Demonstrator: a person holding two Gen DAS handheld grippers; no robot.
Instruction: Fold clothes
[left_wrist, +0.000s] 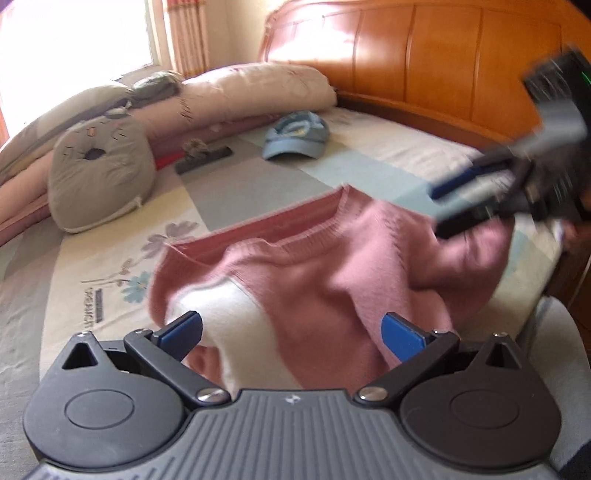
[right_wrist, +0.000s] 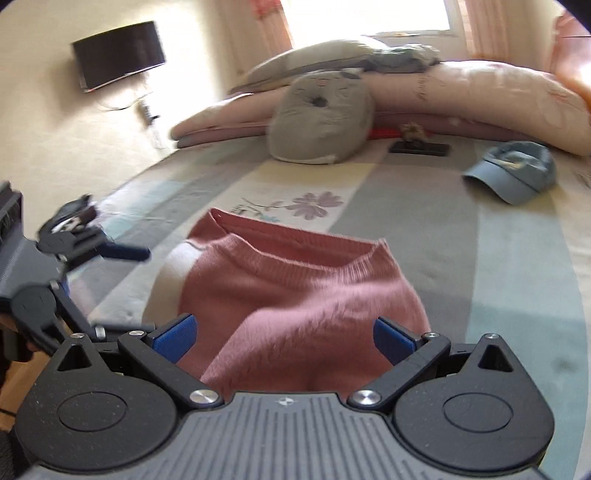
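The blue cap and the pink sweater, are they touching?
Apart. The right wrist view shows bare bedspread between the blue cap and the pink sweater.

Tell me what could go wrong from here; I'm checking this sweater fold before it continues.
1. Both the left gripper and right gripper are open over the bunched pink sweater, so a grab may catch several layers.
2. The white sleeve part lies rumpled at one side and could fold in crooked.
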